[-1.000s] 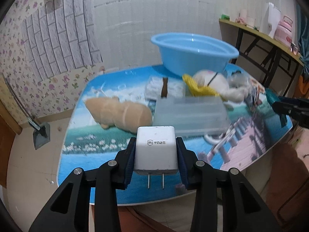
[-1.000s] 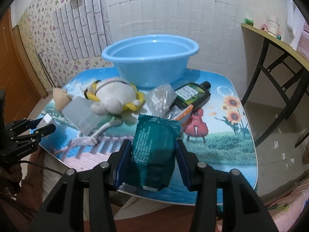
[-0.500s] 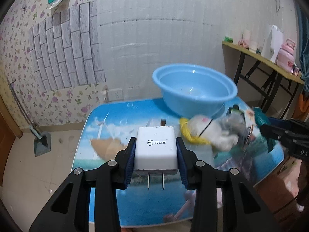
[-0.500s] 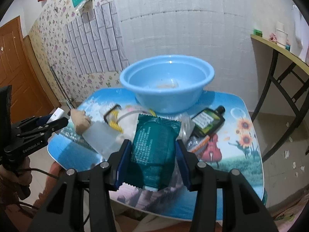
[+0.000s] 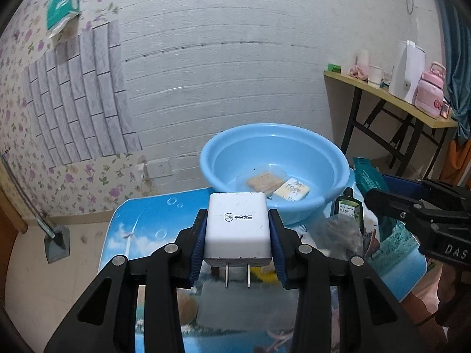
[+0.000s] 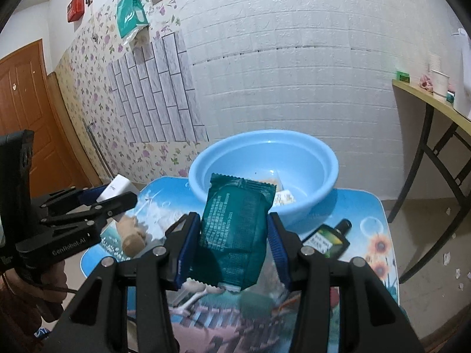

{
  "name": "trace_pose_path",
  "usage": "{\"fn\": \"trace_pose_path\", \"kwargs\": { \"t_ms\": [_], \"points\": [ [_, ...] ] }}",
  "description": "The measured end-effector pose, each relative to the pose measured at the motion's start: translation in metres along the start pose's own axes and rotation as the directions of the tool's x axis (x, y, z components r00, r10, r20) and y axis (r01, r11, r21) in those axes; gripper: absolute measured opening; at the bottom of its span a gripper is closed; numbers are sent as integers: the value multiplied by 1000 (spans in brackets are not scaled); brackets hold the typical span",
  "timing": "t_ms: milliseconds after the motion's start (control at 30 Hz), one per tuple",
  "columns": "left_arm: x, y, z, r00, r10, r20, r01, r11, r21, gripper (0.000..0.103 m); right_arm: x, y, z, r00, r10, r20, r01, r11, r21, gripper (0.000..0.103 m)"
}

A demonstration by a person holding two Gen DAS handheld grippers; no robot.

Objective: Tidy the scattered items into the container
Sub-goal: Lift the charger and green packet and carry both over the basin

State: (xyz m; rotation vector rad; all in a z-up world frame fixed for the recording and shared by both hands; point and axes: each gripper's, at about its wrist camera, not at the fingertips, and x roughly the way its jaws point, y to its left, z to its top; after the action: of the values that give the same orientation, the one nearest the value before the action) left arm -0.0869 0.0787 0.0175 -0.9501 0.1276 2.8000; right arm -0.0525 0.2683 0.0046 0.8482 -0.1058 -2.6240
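Now left gripper (image 5: pixel 238 232) is clamped on white charger (image 5: pixel 237 226), prongs toward the camera, held above the table (image 5: pixel 138 229) in front of blue basin (image 5: pixel 273 173). Right gripper (image 6: pixel 234 244) is clamped on green packet (image 6: pixel 235 232), near the basin rim. Basin holds a small box (image 5: pixel 291 189).

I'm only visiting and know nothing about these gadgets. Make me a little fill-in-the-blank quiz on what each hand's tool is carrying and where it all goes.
1. The left gripper has its jaws shut on a white ____ with two metal prongs.
2. The right gripper clamps a dark ____ packet.
3. The container behind both is a light blue ____, already holding small items.
4. On the table, right of the packet, lies a dark ____ with a black cap.

Missing words: charger; green; basin; bottle
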Motion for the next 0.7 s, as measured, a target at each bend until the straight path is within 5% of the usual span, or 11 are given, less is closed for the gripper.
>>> {"fn": "trace_pose_path", "kwargs": {
  "t_ms": [700],
  "points": [
    [89,-41,52,999,-49,-18,51,992,116,38,65,-52,34,1000,6,-7,-6,999,34,46]
  ]
}}
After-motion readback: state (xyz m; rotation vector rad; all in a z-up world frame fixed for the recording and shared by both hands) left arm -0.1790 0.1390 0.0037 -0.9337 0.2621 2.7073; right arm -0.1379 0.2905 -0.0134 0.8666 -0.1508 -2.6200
